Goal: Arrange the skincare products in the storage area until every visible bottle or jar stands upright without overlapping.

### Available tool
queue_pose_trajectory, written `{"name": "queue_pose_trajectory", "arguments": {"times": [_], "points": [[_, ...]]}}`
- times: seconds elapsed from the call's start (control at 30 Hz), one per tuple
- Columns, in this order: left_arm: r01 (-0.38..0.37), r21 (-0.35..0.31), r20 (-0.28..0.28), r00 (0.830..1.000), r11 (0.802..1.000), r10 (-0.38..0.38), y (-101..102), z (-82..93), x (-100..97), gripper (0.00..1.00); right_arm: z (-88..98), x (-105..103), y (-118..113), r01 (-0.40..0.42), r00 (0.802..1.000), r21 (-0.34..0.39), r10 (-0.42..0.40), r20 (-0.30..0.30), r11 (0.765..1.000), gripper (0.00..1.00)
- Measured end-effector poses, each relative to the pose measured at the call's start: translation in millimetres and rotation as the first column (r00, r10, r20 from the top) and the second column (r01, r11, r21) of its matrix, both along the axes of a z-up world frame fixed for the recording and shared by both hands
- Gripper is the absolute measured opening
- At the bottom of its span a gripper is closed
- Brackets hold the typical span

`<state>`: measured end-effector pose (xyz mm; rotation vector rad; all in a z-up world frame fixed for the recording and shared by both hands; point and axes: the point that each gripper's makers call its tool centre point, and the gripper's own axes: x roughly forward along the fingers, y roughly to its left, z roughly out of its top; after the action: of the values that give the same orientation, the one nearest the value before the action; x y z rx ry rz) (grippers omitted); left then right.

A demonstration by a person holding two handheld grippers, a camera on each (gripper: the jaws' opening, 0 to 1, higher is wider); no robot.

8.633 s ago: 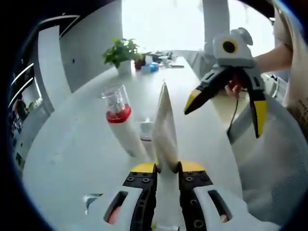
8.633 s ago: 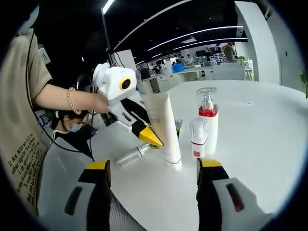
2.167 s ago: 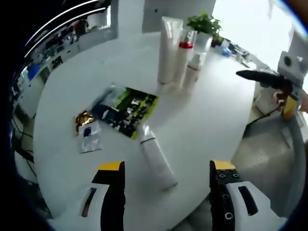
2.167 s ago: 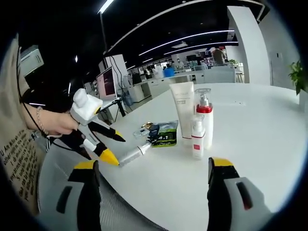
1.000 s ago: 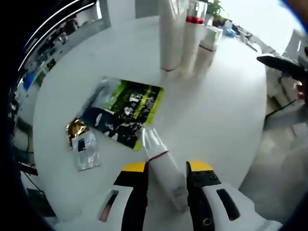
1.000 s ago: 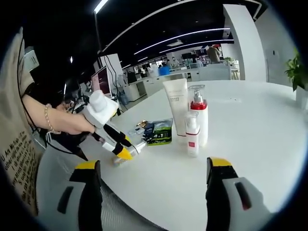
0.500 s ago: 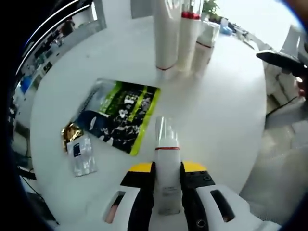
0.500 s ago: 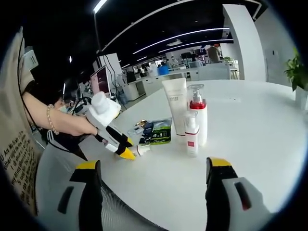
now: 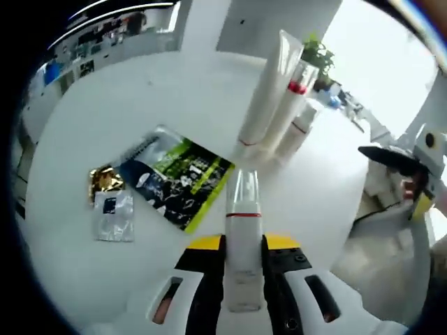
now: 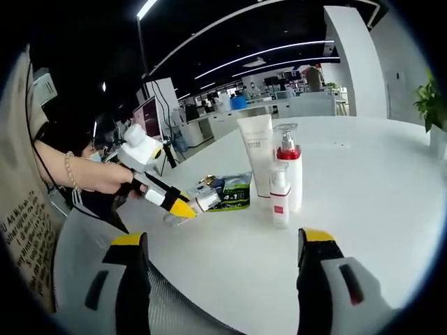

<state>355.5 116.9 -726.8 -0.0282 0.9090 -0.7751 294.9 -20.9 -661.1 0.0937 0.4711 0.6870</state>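
My left gripper [image 9: 242, 241] is shut on a small white tube [image 9: 242, 222] with a clear cap, held off the white table [image 9: 105, 105]; in the right gripper view the same left gripper [image 10: 174, 204] carries the tube [image 10: 207, 202] just above the table edge. A tall white tube [image 9: 269, 91], a pump bottle with a red collar [image 9: 293, 94] and a small white bottle [image 9: 302, 129] stand upright together. They also show as tall tube [image 10: 255, 157], pump bottle [image 10: 288, 171] and small bottle [image 10: 279, 200]. My right gripper [image 10: 223, 244] hangs open over the near table edge.
A green-and-black sachet [image 9: 178, 183] lies flat beside a gold foil packet [image 9: 105, 180] and a small silver sachet [image 9: 115, 215]. A potted plant [image 9: 318, 52] stands at the far end. The person's arm [image 10: 77, 174] reaches in from the left. The right gripper [image 9: 401, 164] hovers off the table's right side.
The left gripper set the tall tube upright, came down on the lying small tube, shut on it and has raised it off the table. The right gripper stayed open and hardly moved.
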Motion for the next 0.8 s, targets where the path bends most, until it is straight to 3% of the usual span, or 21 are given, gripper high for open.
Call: {"name": "queue_pose_trajectory", "arguments": {"times": [0.07, 0.23, 0.37, 0.5, 0.53, 0.6, 0.7, 0.8], "points": [[-0.013, -0.079, -0.003, 1.000, 0.997, 0.013, -7, 13.5, -3.5, 0.16, 1.5, 0, -1, 0.005, 1.000, 0.011, -0.005, -0.001, 1.000, 0.87], [0.028, -0.161, 0.049, 0.999, 0.987, -0.020, -19, 42.0, -12.2, 0.16, 4.8, -3, 0, -0.006, 1.000, 0.024, 0.006, -0.005, 1.000, 0.84], [0.059, -0.278, 0.075, 0.996, 0.959, -0.040, -34, 69.9, -22.2, 0.16, 10.5, -5, 4, -0.029, 1.000, 0.042, 0.029, -0.005, 0.999, 0.82], [0.122, -0.373, 0.090, 0.991, 0.920, -0.094, -46, 91.2, -36.8, 0.16, 27.0, 0, 9, -0.035, 0.999, 0.113, 0.034, 0.011, 0.993, 0.79], [0.151, -0.404, 0.120, 0.986, 0.902, -0.112, -50, 100.2, -41.8, 0.16, 34.0, 0, 13, -0.044, 0.999, 0.145, 0.041, 0.020, 0.989, 0.78], [0.173, -0.448, 0.121, 0.984, 0.877, -0.132, -54, 108.7, -49.7, 0.16, 45.6, 1, 19, -0.052, 0.999, 0.207, 0.048, 0.023, 0.977, 0.74], [0.192, -0.550, 0.120, 0.981, 0.813, -0.151, -61, 126.5, -61.0, 0.16, 68.5, 0, 29, -0.077, 0.997, 0.317, 0.069, 0.036, 0.945, 0.69], [0.198, -0.615, 0.119, 0.980, 0.764, -0.158, -64, 138.6, -67.3, 0.16, 83.0, -1, 36, -0.105, 0.994, 0.370, 0.090, 0.057, 0.923, 0.62]]}}
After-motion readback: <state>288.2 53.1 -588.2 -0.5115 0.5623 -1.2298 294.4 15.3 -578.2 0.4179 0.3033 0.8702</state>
